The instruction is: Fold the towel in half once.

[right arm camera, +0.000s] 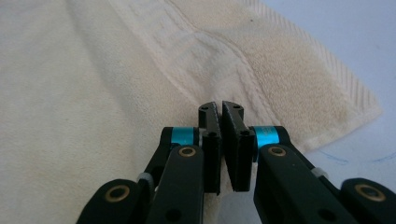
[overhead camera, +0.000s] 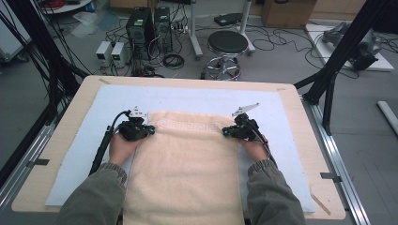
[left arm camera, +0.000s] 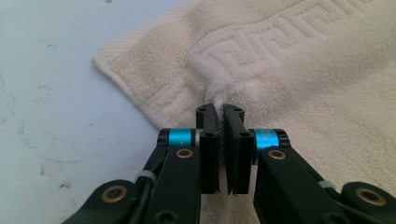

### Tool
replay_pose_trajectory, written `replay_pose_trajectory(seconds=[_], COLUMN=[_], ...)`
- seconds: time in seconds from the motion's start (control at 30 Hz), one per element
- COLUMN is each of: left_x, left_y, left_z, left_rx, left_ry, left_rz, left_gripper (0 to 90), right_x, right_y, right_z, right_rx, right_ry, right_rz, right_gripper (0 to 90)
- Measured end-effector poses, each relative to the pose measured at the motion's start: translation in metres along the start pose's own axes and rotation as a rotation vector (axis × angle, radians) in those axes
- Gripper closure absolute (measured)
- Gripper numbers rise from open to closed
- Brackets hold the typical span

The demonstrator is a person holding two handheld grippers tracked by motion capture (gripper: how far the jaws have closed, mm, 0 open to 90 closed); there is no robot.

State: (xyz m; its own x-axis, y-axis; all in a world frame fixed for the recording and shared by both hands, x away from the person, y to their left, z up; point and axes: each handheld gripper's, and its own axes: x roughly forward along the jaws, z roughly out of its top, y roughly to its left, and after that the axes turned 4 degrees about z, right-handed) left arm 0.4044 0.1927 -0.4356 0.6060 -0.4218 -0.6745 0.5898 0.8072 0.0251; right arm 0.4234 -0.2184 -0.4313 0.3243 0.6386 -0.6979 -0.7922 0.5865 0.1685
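Note:
A cream towel (overhead camera: 183,168) with a woven key-pattern band lies flat on the pale blue mat (overhead camera: 187,96), its near end hanging over the table's front edge. My left gripper (overhead camera: 150,130) sits at the towel's far left corner. In the left gripper view its jaws (left arm camera: 219,108) are shut on a puckered pinch of the towel (left arm camera: 303,70) just inside the band. My right gripper (overhead camera: 225,132) sits at the far right corner. In the right gripper view its jaws (right arm camera: 219,106) are shut on the towel (right arm camera: 70,93) near its hemmed edge.
The mat covers most of a wooden table (overhead camera: 80,101). Bare mat lies beyond the towel and on both sides. Behind the table stand a black stool (overhead camera: 227,44), computer towers (overhead camera: 141,26) and floor cables. A black frame post (overhead camera: 338,61) rises at the right.

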Motion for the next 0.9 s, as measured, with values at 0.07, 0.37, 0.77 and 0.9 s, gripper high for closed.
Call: replay_pose_trajectory(seconds=[0.07,0.37,0.77,0.9], left_x=[-0.007,-0.081,-0.177,-0.158], left_y=[0.002,-0.003,-0.071,-0.065], left_z=[0.002,0.009,-0.087,-0.084], left_rx=[0.004,0.064,0.228,0.204], left_ry=[-0.015,-0.158,-0.211,-0.162], left_rz=[0.001,-0.012,-0.241,-0.223], left_gripper=[85.6,85.6,62.0,55.8], right_x=[-0.005,-0.059,-0.129,-0.123], right_y=[0.003,0.044,0.150,0.143], right_z=[0.003,0.033,-0.057,-0.065], right_rx=[-0.013,-0.145,-0.291,-0.255], right_ry=[-0.025,-0.141,-0.135,-0.157], right_rz=[0.005,0.073,0.230,0.185], right_gripper=[86.2,86.2,70.4,62.5])
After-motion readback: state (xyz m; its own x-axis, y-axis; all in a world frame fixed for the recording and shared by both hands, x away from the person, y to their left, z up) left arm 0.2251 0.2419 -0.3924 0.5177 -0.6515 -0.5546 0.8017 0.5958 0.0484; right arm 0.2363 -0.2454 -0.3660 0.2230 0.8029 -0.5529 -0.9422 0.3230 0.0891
